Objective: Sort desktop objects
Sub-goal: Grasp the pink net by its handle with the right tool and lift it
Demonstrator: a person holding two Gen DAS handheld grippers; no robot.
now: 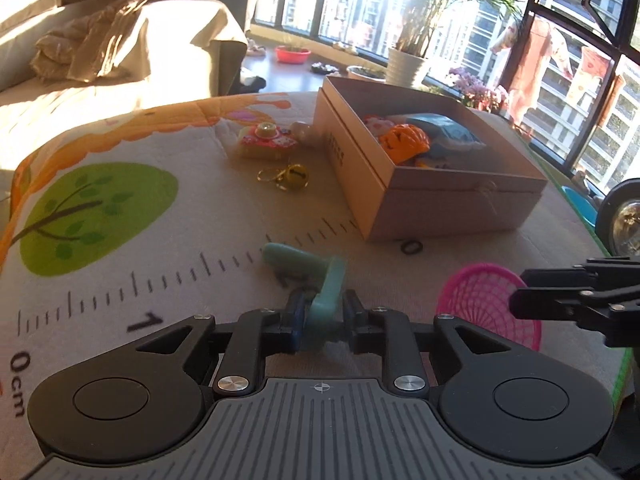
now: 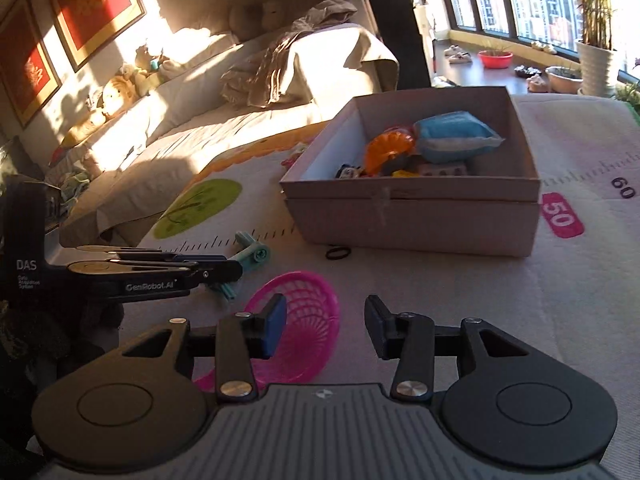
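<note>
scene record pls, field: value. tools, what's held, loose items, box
left tool: shut on teal toy
right tool: open, nothing between pads, over pink basket
box: open, cardboard, on mat; holds orange toy, blue pouch, other small items
loose on mat: pink basket, black ring, gold keychain bell, pink toy camera
left of box: keychain bell, toy camera
in front of box: black ring, apart from it

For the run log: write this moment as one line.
left gripper: shut on teal toy | right gripper: open over pink basket | box: part-filled
</note>
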